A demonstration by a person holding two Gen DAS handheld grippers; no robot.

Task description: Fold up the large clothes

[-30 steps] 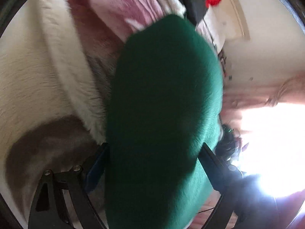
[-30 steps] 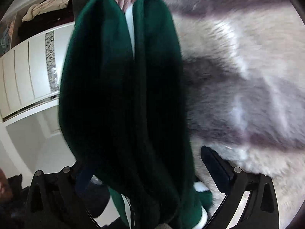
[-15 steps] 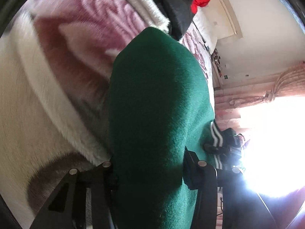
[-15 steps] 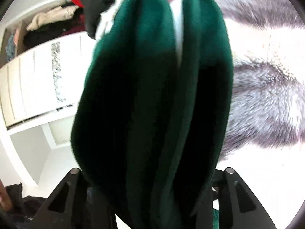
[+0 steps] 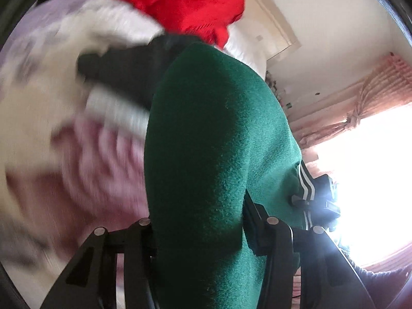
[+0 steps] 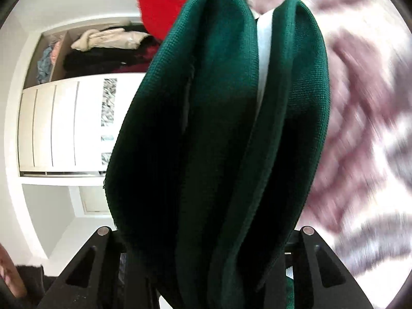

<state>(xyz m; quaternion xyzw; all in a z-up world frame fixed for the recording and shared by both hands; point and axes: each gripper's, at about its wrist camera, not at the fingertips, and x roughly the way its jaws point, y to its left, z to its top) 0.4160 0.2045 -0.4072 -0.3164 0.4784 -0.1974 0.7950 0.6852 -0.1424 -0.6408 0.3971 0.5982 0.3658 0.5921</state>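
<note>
A thick dark green garment [image 5: 219, 141] with white stripes at one edge [image 5: 305, 188] hangs lifted above the bed. In the left wrist view my left gripper [image 5: 200, 231] is shut on one bunched fold of it, and the cloth bulges up between the black fingers [image 5: 144, 234]. The right wrist view shows the same green garment [image 6: 219, 128] doubled into two thick folds with a white lining strip between them. My right gripper [image 6: 206, 244] is shut on that bundle. The cloth hides both pairs of fingertips.
A pink and white plush blanket [image 5: 97, 159] covers the bed below, blurred. A red garment [image 5: 185, 2] and a black one [image 5: 128, 69] lie further up the bed. A white wardrobe [image 6: 59, 123] stands at left, a curtained bright window [image 5: 360, 108] at right.
Both grippers went from wide open around the green garment to shut on it, then rose with it. The red and black clothes and the wardrobe have come closer in view.
</note>
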